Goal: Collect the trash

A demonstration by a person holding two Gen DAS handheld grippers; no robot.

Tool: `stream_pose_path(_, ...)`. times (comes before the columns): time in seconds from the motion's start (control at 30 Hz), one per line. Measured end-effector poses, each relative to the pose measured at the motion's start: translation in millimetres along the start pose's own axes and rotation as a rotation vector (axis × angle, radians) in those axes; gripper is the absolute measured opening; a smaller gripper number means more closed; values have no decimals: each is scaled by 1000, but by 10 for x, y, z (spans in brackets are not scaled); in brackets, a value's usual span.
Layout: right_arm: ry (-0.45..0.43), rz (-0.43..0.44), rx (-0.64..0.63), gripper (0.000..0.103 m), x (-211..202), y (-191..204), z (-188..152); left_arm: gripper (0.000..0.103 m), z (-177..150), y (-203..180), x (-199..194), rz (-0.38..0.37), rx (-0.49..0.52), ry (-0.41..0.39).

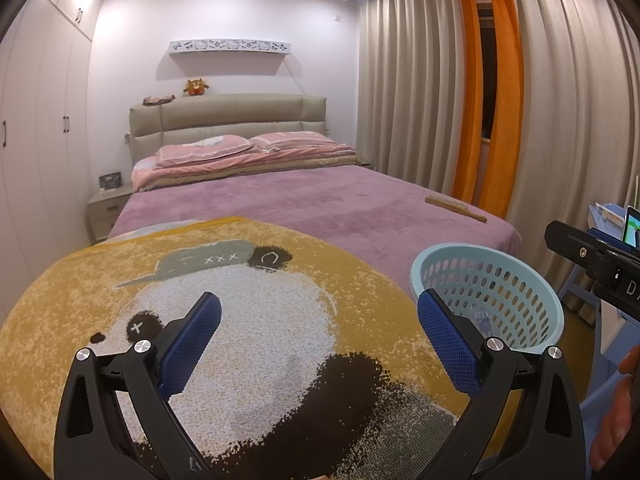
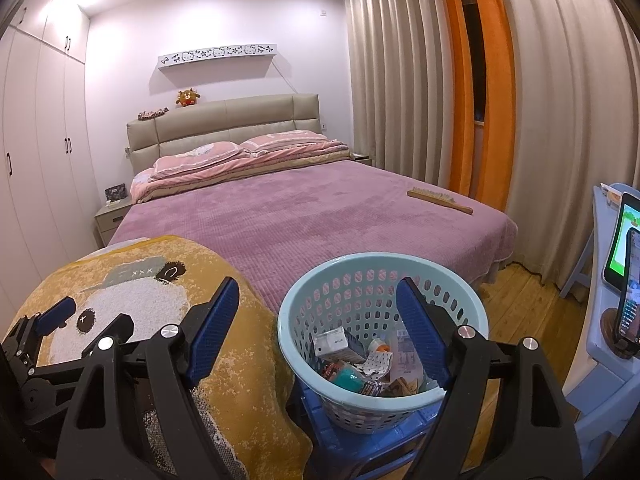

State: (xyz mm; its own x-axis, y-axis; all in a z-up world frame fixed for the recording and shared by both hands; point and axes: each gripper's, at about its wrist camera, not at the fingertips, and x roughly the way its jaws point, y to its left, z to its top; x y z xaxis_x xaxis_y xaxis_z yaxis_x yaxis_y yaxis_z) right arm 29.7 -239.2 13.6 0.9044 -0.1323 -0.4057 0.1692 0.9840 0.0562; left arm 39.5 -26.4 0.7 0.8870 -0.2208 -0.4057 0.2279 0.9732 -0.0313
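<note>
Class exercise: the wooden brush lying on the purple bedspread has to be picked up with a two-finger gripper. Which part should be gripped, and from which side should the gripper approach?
Grip the bare handle end of the wooden brush, the narrow part nearest the bed's right edge. It lies flat on the purple bedspread, so coming from above, with the fingers across its narrow width, looks best; the slim handle should fit between the pads more easily than the bristled part.

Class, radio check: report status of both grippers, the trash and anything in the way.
Left gripper open, empty, over yellow panda blanket. Right gripper open, empty. Trash in pale blue perforated plastic basket on blue stool. Nothing blocking.
</note>
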Motion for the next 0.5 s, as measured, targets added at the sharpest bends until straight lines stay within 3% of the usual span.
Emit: stream_pose_path(0.5, 9, 5, 0, 77, 15, 1, 1, 96, -3, 8, -8, -1, 5, -1)
